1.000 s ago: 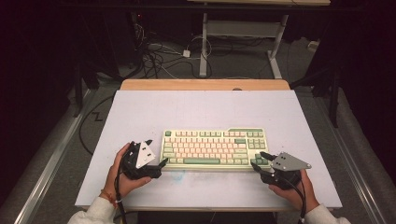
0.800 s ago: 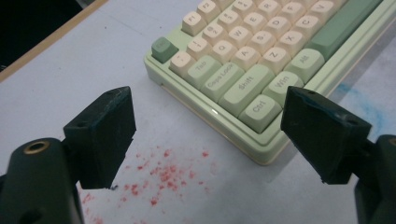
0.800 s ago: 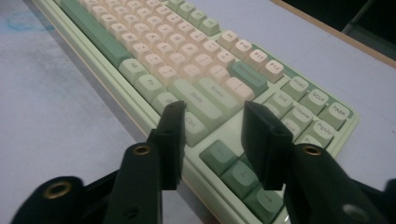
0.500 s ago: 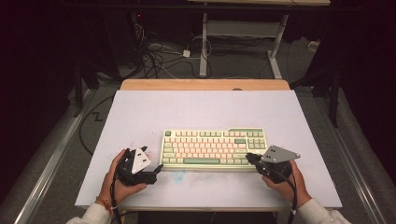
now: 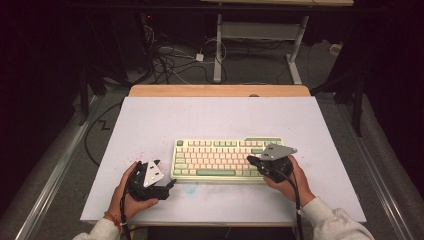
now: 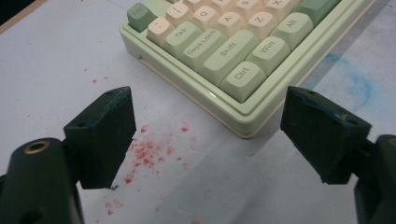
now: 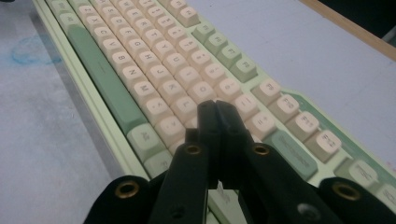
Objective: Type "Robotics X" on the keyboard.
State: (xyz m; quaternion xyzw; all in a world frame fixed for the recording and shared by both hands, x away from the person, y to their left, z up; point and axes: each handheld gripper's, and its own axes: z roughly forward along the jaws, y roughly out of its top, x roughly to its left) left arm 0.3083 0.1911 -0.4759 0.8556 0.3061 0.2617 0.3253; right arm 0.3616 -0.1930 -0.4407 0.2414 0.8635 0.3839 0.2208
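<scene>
A pale green keyboard (image 5: 220, 157) with cream and green keys lies flat near the front of the white table (image 5: 200, 120). My left gripper (image 5: 166, 176) rests on the table just off the keyboard's near left corner, open, with the corner by the Ctrl key (image 6: 243, 77) ahead between its jaws and untouched. My right gripper (image 5: 251, 160) hovers over the right part of the keyboard (image 7: 154, 60). Its jaws have just been closing and now meet, shut with nothing between them, their tip (image 7: 215, 105) low over the cream keys.
Red specks (image 6: 149, 149) and a faint blue smudge (image 5: 192, 187) mark the table in front of the keyboard. A wooden strip (image 5: 220, 90) runs along the far edge. Cables (image 5: 170, 65) and a white desk frame (image 5: 260, 35) stand on the floor beyond.
My right gripper has moved left from the keyboard's right end to over its keys, and its jaws have come together. The left gripper has barely shifted.
</scene>
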